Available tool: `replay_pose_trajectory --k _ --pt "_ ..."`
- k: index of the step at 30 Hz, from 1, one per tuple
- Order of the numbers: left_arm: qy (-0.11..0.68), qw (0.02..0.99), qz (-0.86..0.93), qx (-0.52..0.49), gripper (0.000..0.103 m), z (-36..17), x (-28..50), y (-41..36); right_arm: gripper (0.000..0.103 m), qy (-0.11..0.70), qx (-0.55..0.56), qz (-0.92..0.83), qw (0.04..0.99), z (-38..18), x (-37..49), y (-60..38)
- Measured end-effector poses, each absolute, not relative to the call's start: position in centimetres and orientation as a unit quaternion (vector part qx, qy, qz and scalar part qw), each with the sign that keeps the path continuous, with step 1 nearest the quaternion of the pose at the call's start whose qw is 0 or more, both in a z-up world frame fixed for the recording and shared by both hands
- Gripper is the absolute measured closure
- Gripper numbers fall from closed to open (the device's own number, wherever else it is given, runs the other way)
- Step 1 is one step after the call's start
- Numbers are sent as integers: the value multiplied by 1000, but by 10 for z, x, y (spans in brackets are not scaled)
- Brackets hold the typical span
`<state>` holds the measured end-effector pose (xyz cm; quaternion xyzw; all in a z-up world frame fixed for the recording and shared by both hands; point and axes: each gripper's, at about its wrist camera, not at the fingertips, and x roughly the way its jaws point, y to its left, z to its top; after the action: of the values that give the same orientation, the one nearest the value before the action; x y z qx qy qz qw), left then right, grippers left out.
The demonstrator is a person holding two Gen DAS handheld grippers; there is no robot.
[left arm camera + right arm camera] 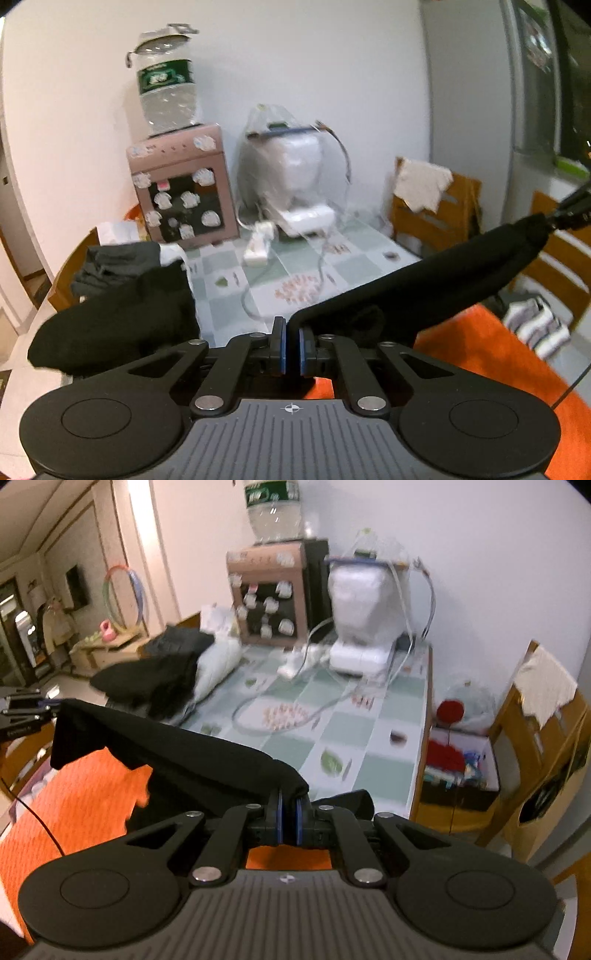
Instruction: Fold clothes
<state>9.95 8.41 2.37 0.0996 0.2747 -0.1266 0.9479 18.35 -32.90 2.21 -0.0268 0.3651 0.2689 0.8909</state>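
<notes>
Fingers on both sides are pinched nearly together on the same black garment (424,284): my left gripper (291,349) has one end of it and my right gripper (289,823) has the other, so it's strung between them in the air above the orange mat (85,786) on the worktop (369,738). I'd guess it's light, soft and floppy, since it sags in a band and a loose flap droops off the lower edge. Nothing fragile, but thin fabric can slide out of a pinch, so corners or a hem seem the safest places to grab. Its long axis runs straight from one gripper to the other, left to right across me. More dark clothes (155,679) are piled further back on the left.
</notes>
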Motion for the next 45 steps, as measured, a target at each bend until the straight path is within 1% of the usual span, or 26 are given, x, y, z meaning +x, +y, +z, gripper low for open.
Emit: replay_pose_trajectory --k 7,10,15,17,18,19,20,21,22,23,25,27,28,29,31,32,33,34,36,37,38,41,43,44,45 --pt "346 924 -137 87 100 -31 39 85 95 442 -33 254 860 -45 108 -334" --pt "377 912 -140 83 101 -53 20 83 95 464 -25 247 851 -71 73 -338" --pt "416 896 -139 73 100 -81 -2 79 95 472 -21 231 850 -97 19 -348" --pt "429 891 -134 64 96 -90 -8 79 95 474 -25 221 852 -101 3 -352" --pt "434 890 -130 55 96 -93 -9 80 95 474 -29 215 853 -103 -4 -354" --pt "437 890 -123 47 88 -97 -11 83 95 474 -33 210 854 -104 -9 -356" --pt "441 889 -115 40 74 -100 -11 85 95 475 -39 207 855 -106 -13 -358" --pt "444 889 -106 32 66 -103 -10 89 95 476 -48 202 855 -109 -18 -358" --pt "447 889 -95 24 53 -107 -10 92 95 477 -58 198 855 -112 -24 -359" --pt "449 889 -86 14 48 -110 -9 97 95 478 -67 193 854 -115 -29 -359" --pt "455 887 -71 -11 48 -118 -5 106 93 484 -73 182 853 -121 -37 -359" --pt "465 883 -54 -39 47 -126 1 116 89 491 -59 168 853 -125 -44 -362" --pt "468 881 -47 -54 47 -130 4 121 88 493 -47 157 854 -126 -49 -363" --pt "470 879 -40 -69 46 -134 7 126 85 494 -32 147 856 -127 -53 -366" --pt "471 876 -29 -99 46 -142 12 133 83 495 19 122 860 -129 -60 -374" --pt "469 875 -26 -114 45 -146 13 136 78 494 51 110 861 -131 -63 -379" --pt "467 874 -24 -132 45 -149 15 140 71 493 83 98 860 -134 -65 -384" --pt "465 873 -22 -148 45 -152 16 142 68 491 115 87 859 -136 -67 -388" --pt "463 869 -21 -176 45 -157 19 144 56 485 179 64 854 -142 -72 -397" --pt "461 868 -21 -184 45 -158 20 145 54 480 211 54 849 -146 -73 -402" --pt "458 869 -22 -188 45 -159 21 144 50 477 237 44 846 -149 -74 -405" --pt "452 872 -24 -188 45 -161 23 141 50 474 277 4 836 -161 -72 -409" --pt "450 873 -21 -187 45 -161 23 139 50 477 280 -11 833 -168 -69 -407" --pt "450 873 -22 -189 46 -161 23 139 53 479 275 -11 833 -171 -68 -404" --pt "449 871 -26 -197 46 -161 23 138 59 483 271 -8 833 -173 -67 -401"
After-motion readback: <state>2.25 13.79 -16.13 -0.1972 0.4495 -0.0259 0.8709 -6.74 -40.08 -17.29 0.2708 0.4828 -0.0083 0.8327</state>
